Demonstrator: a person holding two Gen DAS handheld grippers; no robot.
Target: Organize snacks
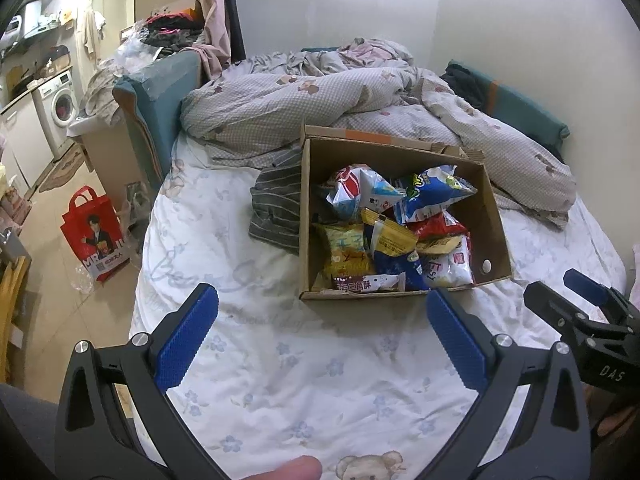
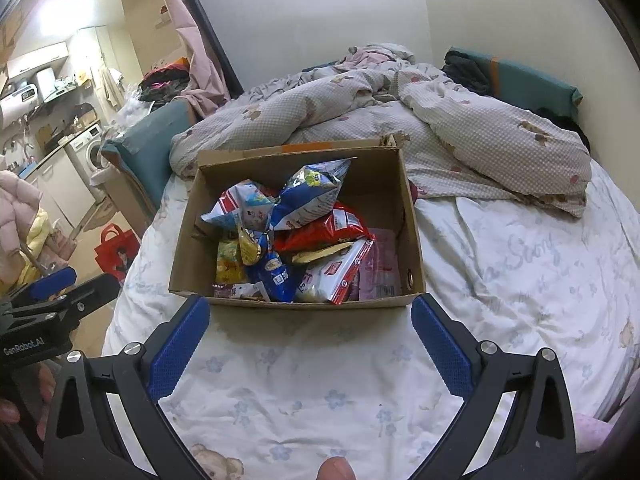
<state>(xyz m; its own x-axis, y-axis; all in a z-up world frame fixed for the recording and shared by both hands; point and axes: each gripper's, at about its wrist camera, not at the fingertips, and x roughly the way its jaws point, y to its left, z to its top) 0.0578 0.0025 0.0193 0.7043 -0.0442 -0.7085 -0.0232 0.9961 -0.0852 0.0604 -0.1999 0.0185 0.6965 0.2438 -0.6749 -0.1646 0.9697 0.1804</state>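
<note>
An open cardboard box (image 1: 492, 208) stands on the bed and holds several snack bags, among them a blue bag (image 1: 432, 194), a red bag (image 1: 436, 226) and a yellow bag (image 1: 346, 250). The box also shows in the right wrist view (image 2: 412, 240), with a blue bag (image 2: 308, 196) and a red bag (image 2: 328, 228) on top. My left gripper (image 1: 322, 304) is open and empty, just in front of the box. My right gripper (image 2: 310, 314) is open and empty at the box's near edge. The right gripper also shows at the right in the left wrist view (image 1: 576, 292).
A rumpled checked quilt (image 1: 320, 104) lies behind the box. A grey striped garment (image 1: 276, 208) lies against the box's left side. The floral sheet (image 1: 300, 360) spreads in front. A red shopping bag (image 1: 96, 232) stands on the floor left of the bed.
</note>
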